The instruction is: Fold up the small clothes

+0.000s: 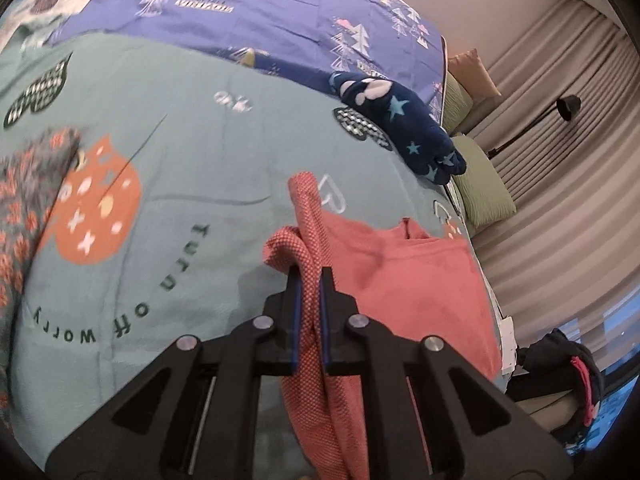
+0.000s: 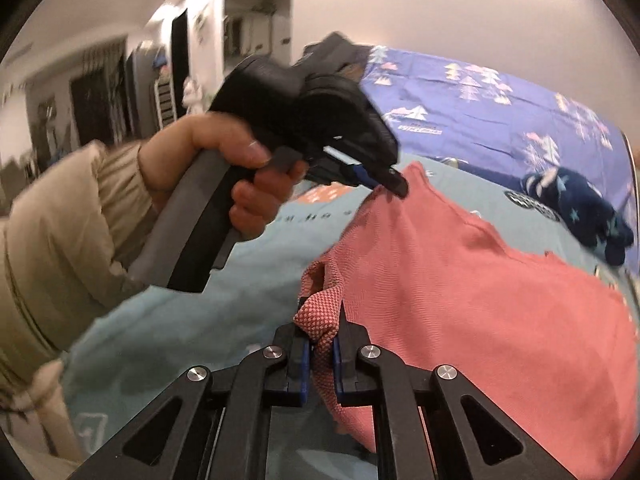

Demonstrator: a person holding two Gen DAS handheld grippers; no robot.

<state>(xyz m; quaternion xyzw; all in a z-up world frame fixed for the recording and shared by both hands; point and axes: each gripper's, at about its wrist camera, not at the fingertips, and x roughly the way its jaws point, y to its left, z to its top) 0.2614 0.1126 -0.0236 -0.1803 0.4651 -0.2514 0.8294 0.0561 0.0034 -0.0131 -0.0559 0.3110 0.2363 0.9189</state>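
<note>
A coral-pink knit garment (image 1: 420, 280) lies partly lifted off the teal quilt (image 1: 192, 160). In the left wrist view my left gripper (image 1: 310, 280) is shut on a bunched, waffle-textured edge of it, which sticks up between the blue pads. The right wrist view shows my right gripper (image 2: 322, 332) shut on another bunched edge of the same garment (image 2: 480, 300). Farther back in that view a hand holds the left gripper (image 2: 396, 184), its tips pinching the garment's raised corner. The cloth hangs stretched between the two grips.
A navy star-print garment (image 1: 400, 124) lies near the bed's right edge, and a grey and orange floral one (image 1: 24, 208) at the left. A blue tree-print sheet (image 1: 280, 20) covers the far bed. Green pillows (image 1: 484, 188), a floor lamp (image 1: 568, 106) and curtains stand beyond.
</note>
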